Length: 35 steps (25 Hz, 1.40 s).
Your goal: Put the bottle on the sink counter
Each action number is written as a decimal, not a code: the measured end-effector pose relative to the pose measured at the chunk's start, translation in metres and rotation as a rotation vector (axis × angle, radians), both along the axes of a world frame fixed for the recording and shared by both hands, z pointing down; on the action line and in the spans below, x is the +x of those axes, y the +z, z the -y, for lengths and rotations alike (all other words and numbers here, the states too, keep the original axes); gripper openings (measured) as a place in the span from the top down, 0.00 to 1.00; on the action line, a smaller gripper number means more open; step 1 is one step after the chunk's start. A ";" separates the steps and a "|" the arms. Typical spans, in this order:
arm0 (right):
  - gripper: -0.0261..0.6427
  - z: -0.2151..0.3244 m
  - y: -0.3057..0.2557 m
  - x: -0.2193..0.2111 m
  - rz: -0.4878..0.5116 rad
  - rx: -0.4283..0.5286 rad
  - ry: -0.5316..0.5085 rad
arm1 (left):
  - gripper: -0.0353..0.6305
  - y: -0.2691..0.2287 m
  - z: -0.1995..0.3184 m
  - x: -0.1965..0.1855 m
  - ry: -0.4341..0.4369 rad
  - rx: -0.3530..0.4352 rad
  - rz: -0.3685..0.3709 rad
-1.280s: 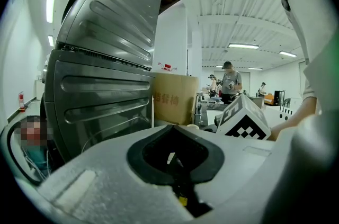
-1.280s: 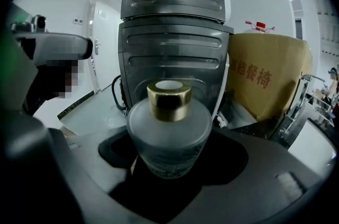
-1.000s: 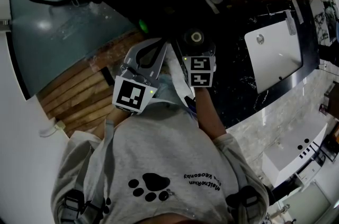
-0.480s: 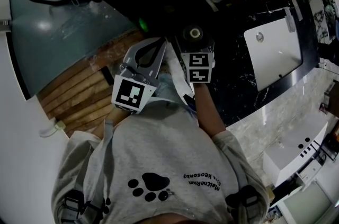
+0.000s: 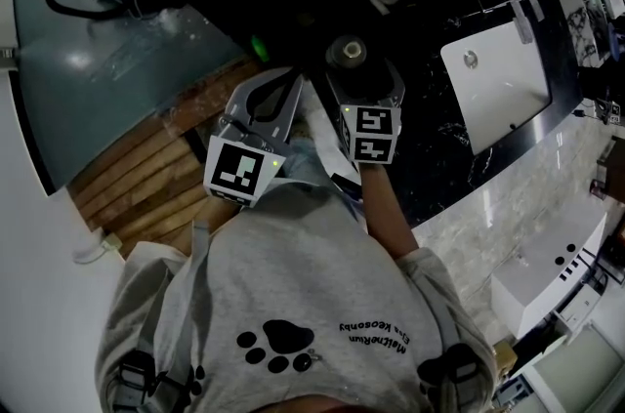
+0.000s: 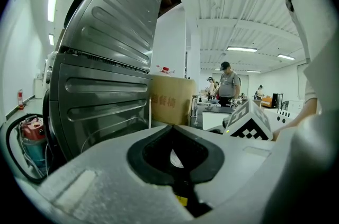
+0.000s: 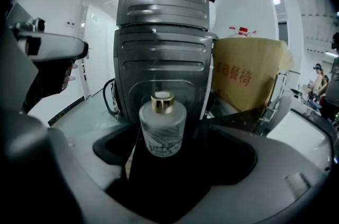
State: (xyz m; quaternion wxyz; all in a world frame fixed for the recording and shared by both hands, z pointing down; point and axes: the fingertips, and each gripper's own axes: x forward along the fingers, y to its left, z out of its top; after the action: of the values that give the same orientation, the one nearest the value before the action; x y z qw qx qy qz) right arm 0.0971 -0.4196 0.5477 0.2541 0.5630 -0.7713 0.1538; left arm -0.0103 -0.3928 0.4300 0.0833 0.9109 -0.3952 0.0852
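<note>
The bottle [image 7: 162,130] is frosted glass with a gold cap and stands upright on the black counter [image 5: 439,147]. In the head view the bottle [image 5: 347,53] shows from above, just beyond the right gripper's marker cube. My right gripper [image 7: 164,151] has its jaws on either side of the bottle; they are opening, with gaps showing between them and the glass. In the head view the right gripper [image 5: 352,74] sits at centre. My left gripper [image 5: 271,99] hovers to its left, shut with nothing in it; in its own view the left gripper [image 6: 172,130] has its tips meeting.
A white sink basin [image 5: 498,84] is set into the counter at the right. A ribbed grey metal cover [image 7: 161,32] rises right behind the bottle, with a cardboard box [image 7: 249,77] beside it. Wooden slats [image 5: 146,177] lie at the left. People [image 6: 229,82] stand far off.
The right gripper's jaws have spread wider around the bottle, which stays standing on the counter. The left gripper has hardly moved.
</note>
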 end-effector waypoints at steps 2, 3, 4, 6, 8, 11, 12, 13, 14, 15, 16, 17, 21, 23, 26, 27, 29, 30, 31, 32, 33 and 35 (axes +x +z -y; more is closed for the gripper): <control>0.34 -0.009 -0.018 0.009 -0.004 0.048 0.041 | 0.94 -0.002 -0.004 0.001 0.008 0.001 -0.007; 0.37 -0.015 -0.028 0.012 -0.008 0.072 0.057 | 0.94 -0.004 -0.005 0.002 0.015 0.003 -0.007; 0.42 -0.020 -0.037 0.015 -0.014 0.096 0.070 | 0.94 -0.006 -0.007 0.003 0.022 0.006 -0.011; 0.52 -0.032 -0.056 0.017 -0.028 0.147 0.088 | 0.94 -0.009 -0.011 0.005 0.032 0.016 -0.024; 0.63 -0.042 -0.075 0.017 -0.040 0.192 0.100 | 0.94 -0.013 -0.015 0.007 0.044 0.025 -0.033; 0.79 -0.058 -0.102 0.016 -0.043 0.254 0.126 | 0.94 -0.021 -0.023 0.011 0.056 0.039 -0.048; 0.85 -0.062 -0.113 0.015 -0.030 0.278 0.136 | 0.94 -0.024 -0.025 0.013 0.059 0.046 -0.054; 0.91 -0.066 -0.123 0.015 -0.013 0.301 0.145 | 0.94 -0.027 -0.028 0.014 0.062 0.052 -0.059; 0.96 -0.070 -0.132 0.015 0.006 0.322 0.153 | 0.94 -0.030 -0.031 0.016 0.064 0.058 -0.065; 0.96 -0.074 -0.141 0.014 0.025 0.341 0.160 | 0.94 -0.034 -0.033 0.018 0.065 0.065 -0.070; 0.96 -0.078 -0.149 0.013 0.043 0.359 0.164 | 0.94 -0.038 -0.036 0.019 0.065 0.073 -0.073; 0.96 -0.082 -0.157 0.012 0.059 0.376 0.169 | 0.94 -0.043 -0.038 0.019 0.064 0.082 -0.076; 0.96 -0.096 -0.186 0.012 0.118 0.436 0.193 | 0.94 -0.058 -0.047 0.020 0.052 0.103 -0.089; 0.96 -0.102 -0.199 0.013 0.148 0.461 0.206 | 0.94 -0.066 -0.050 0.020 0.038 0.109 -0.098; 0.96 -0.110 -0.214 0.014 0.170 0.493 0.213 | 0.94 -0.079 -0.055 0.017 0.014 0.117 -0.120; 0.96 -0.112 -0.217 0.013 0.173 0.502 0.211 | 0.94 -0.084 -0.057 0.016 0.008 0.120 -0.123; 0.96 -0.117 -0.222 0.010 0.177 0.517 0.204 | 0.94 -0.091 -0.061 0.014 -0.001 0.139 -0.117; 0.96 -0.119 -0.224 0.008 0.173 0.525 0.196 | 0.94 -0.094 -0.063 0.013 -0.006 0.153 -0.111; 0.96 -0.121 -0.225 0.005 0.164 0.531 0.186 | 0.94 -0.095 -0.064 0.012 -0.009 0.163 -0.103; 0.96 -0.123 -0.225 0.002 0.152 0.534 0.175 | 0.94 -0.095 -0.066 0.011 -0.012 0.169 -0.095; 0.96 -0.124 -0.224 -0.001 0.142 0.535 0.164 | 0.94 -0.095 -0.067 0.010 -0.013 0.170 -0.089; 0.96 -0.126 -0.221 -0.007 0.139 0.530 0.148 | 0.94 -0.091 -0.068 0.008 -0.015 0.164 -0.080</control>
State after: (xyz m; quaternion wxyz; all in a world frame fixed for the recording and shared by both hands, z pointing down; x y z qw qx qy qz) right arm 0.0897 -0.2936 0.3270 0.0324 0.6527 -0.7569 0.0032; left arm -0.0023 -0.3249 0.3389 0.0248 0.9143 -0.4039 0.0152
